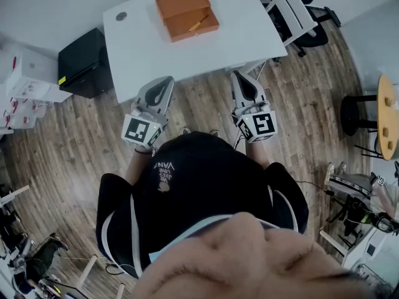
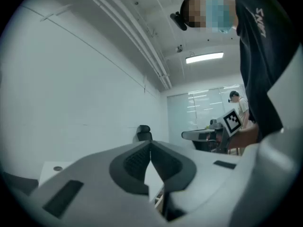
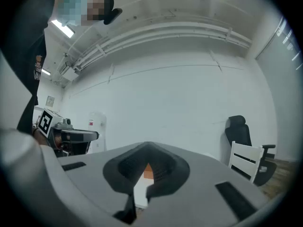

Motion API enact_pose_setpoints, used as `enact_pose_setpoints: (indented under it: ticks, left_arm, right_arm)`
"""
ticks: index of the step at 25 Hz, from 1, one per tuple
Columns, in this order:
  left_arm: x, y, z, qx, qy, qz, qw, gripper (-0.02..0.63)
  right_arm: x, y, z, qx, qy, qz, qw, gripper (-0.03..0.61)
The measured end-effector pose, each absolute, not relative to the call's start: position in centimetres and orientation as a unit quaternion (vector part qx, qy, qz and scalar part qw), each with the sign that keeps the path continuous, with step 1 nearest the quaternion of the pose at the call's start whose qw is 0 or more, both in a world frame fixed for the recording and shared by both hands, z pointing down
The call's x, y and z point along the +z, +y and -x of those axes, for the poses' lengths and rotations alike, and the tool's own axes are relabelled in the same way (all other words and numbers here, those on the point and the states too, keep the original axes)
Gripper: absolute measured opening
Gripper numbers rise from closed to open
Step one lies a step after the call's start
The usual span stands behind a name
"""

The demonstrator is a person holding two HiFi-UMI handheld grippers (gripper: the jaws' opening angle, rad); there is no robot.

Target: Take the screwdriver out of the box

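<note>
While short of the tabletop (image 1: 140,52), left tool (image 1: 167,81) and right tool (image 1: 239,77) closed, empty. In open orange box (image 1: 181,5), 12 o'clock: screwdriver (image 1: 198,23). Step, likely: approach. Next: reach, open one tool.

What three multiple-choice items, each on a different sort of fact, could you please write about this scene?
1. Where is the orange box?
A. on the wooden floor
B. on the white table
C. on a chair

2. What colour is the cabinet beside the table?
A. black
B. orange
C. white

3. How do the jaws of the left gripper stand?
A. wide apart
B. clamped on the screwdriver
C. shut, with nothing between them

Answers: 1 B, the head view shows it on the tabletop; 2 A, it looks dark next to the white table; 3 C, the pads meet at their tips in the left gripper view.
</note>
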State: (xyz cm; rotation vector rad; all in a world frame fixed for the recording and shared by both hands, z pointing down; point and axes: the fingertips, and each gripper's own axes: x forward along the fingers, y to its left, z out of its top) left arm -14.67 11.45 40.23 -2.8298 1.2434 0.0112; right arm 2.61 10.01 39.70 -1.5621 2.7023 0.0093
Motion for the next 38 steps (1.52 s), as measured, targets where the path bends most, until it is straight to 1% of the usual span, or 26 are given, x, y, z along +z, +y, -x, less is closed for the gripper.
enact_pose_setpoints:
  ticks: [4, 9, 15, 28, 38]
  left_arm:
    - [40.4, 11.3, 15.2, 0.005, 0.393, 0.919, 0.023, 0.017]
    - [40.8, 10.9, 16.0, 0.006, 0.380, 0.925, 0.018, 0.017]
    - [41.4, 10.0, 16.3, 0.004, 0.366, 0.931, 0.008, 0.017]
    - [40.7, 5.8, 13.2, 0.010, 0.379, 0.925, 0.003, 0.017]
    - [40.9, 1.8, 9.2, 0.005, 0.411, 0.912, 0.007, 0.017]
  right_arm:
    - [39.7, 9.8, -1.8, 0.002, 0.864, 0.504, 0.012, 0.011]
    - [39.7, 9.6, -1.1, -0.008, 0.858, 0.513, 0.031, 0.012]
    - [39.9, 9.2, -0.7, -0.010, 0.852, 0.523, 0.028, 0.012]
    - [39.6, 4.5, -2.9, -0.007, 0.868, 0.496, 0.023, 0.012]
    - [40.2, 0.2, -6.5, -0.010, 0.886, 0.463, 0.025, 0.012]
